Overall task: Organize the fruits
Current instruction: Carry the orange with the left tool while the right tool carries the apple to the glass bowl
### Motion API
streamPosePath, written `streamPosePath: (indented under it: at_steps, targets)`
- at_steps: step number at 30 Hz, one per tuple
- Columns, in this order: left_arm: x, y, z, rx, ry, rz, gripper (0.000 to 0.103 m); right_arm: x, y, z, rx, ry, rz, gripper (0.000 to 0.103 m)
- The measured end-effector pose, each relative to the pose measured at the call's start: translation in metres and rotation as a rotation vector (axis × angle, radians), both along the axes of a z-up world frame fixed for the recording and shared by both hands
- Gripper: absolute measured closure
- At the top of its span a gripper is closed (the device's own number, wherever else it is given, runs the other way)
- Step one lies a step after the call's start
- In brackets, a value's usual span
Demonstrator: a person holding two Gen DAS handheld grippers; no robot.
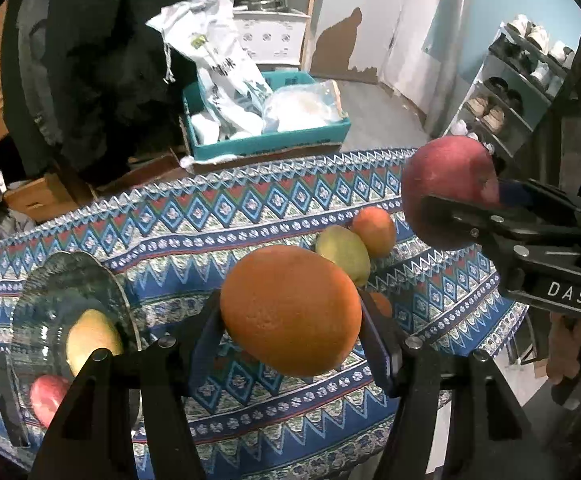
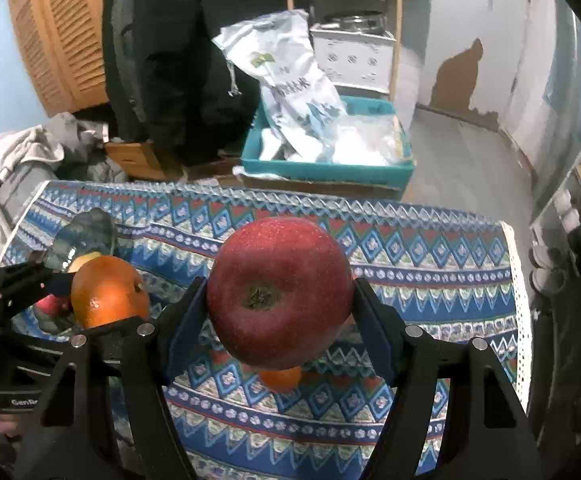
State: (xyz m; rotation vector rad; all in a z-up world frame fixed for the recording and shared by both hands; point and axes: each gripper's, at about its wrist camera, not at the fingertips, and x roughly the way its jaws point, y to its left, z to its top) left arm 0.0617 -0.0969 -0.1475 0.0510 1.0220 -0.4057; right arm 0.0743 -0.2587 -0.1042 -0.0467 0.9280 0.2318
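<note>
Partly done, by the look of it; already in the clear ribbed glass plate (image 1: 70, 280): a pale yellow fruit (image 1: 90, 338) and a small red fruit (image 1: 46, 396); left gripper (image 1: 290, 344) clamped on a large round orange (image 1: 290, 310), right gripper (image 2: 278, 316) clamped on a dark red apple (image 2: 280, 292), both lifted above the patterned blue cloth surface (image 1: 250, 208); left to move: a green-yellow fruit (image 1: 342, 252) and a smaller orange fruit (image 1: 374, 230), touching each other; another small orange one (image 2: 280, 378) under the apple.

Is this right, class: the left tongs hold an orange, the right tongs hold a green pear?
Not quite. The left tongs do hold an orange, but the right tongs hold a red apple, as the right wrist view shows.
</note>
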Motion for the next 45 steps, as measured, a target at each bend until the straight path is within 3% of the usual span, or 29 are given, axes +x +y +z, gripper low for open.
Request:
streamPosePath:
  at_steps: [28, 45]
  targets:
    - [-0.001, 0.102, 0.022, -0.023, -0.084, 0.188, 0.038, 0.023, 0.116, 0.03, 0.015, -0.056, 0.17, 0.032]
    - [0.008, 0.184, 0.009, 0.007, -0.08, 0.346, 0.038, 0.058, 0.201, 0.005, 0.036, 0.002, 0.291, 0.032]
